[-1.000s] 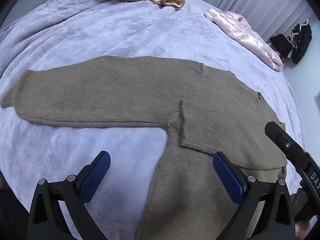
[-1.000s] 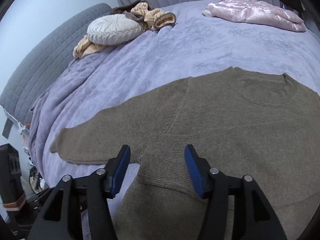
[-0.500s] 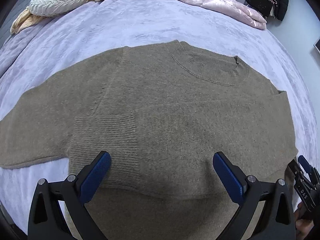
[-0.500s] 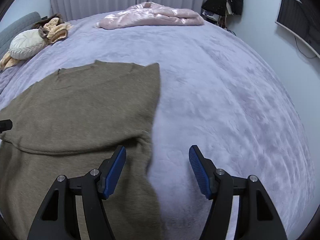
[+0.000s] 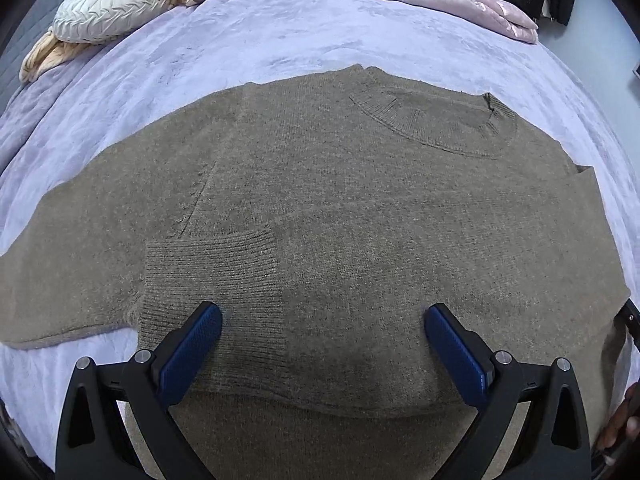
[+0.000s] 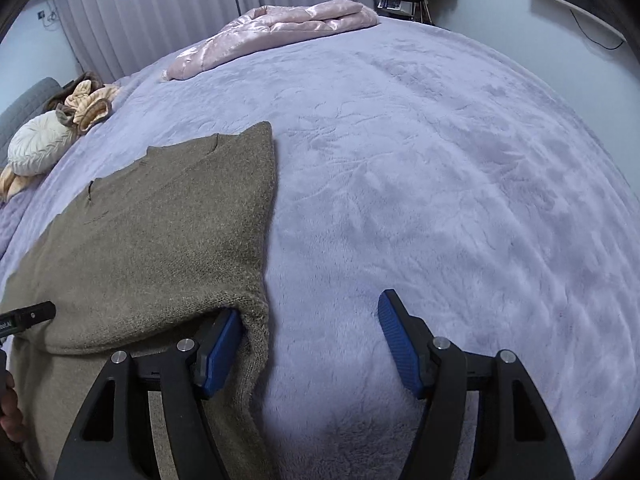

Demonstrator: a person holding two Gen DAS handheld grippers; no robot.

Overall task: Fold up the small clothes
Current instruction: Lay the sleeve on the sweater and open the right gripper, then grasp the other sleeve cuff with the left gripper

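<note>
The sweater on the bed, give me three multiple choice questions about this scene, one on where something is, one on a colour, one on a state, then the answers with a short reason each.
1. Where is the pink jacket?
A. on the sweater
B. at the bed's far edge
C. in a gripper

2. What colour is the sweater?
A. olive brown
B. red
C. white

3. How does the left gripper stand?
A. shut on a sleeve
B. shut on nothing
C. open above the sweater

Answers: B, it lies far beyond the sweater on the lilac blanket. A, the knit is olive brown in both views. C, its blue pads stand wide apart with only flat knit below them.
</note>
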